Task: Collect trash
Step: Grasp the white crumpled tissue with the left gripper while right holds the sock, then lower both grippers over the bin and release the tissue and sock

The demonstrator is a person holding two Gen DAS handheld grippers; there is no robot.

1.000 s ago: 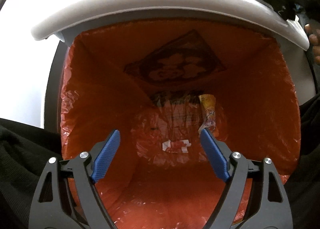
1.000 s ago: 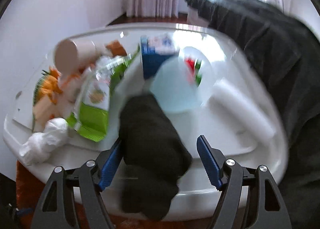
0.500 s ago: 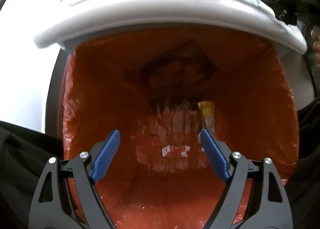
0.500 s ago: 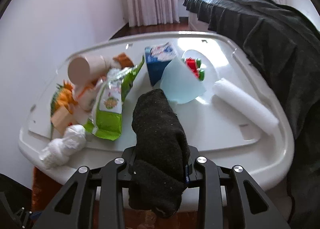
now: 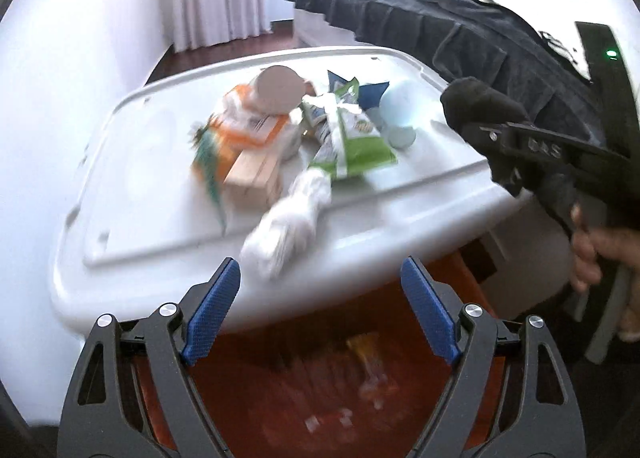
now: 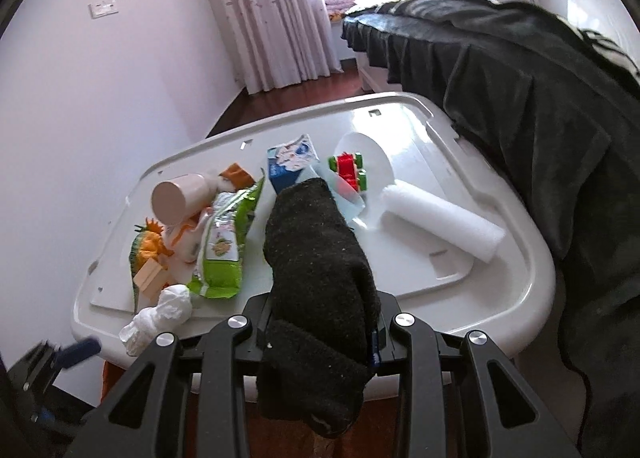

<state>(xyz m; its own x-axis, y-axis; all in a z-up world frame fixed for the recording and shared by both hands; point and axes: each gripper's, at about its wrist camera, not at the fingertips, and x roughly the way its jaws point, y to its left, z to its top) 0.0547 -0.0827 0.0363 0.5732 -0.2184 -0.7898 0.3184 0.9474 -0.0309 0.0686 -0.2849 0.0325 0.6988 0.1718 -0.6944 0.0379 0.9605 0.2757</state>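
The room has white walls, a pale curtain [image 6: 276, 14] at the window and a bed under a dark cover [image 6: 520, 70]. In front stands a white plastic lid [image 6: 424, 138] that serves as the desk; below its near edge is the bin with an orange liner [image 5: 320, 390].

The right gripper [image 6: 320, 338] is clenched on a black sock [image 6: 316, 258], which stands up between its fingers over the near edge of the lid. The sock looks soft and light; it folds and hangs, so a hold at its middle seems best. The left gripper [image 5: 320, 310] is released and empty above the bin.

On the lid one can count one crumpled white tissue [image 6: 160, 316], one green snack bag [image 6: 224, 246], one paper cup [image 6: 176, 198], one wooden block [image 6: 150, 278], one blue carton [image 6: 292, 162], one white foam roll [image 6: 440, 222] and one orange wrapper [image 6: 150, 242]. The tissue and the bags are probably very light and crush easily; the block is stiff.
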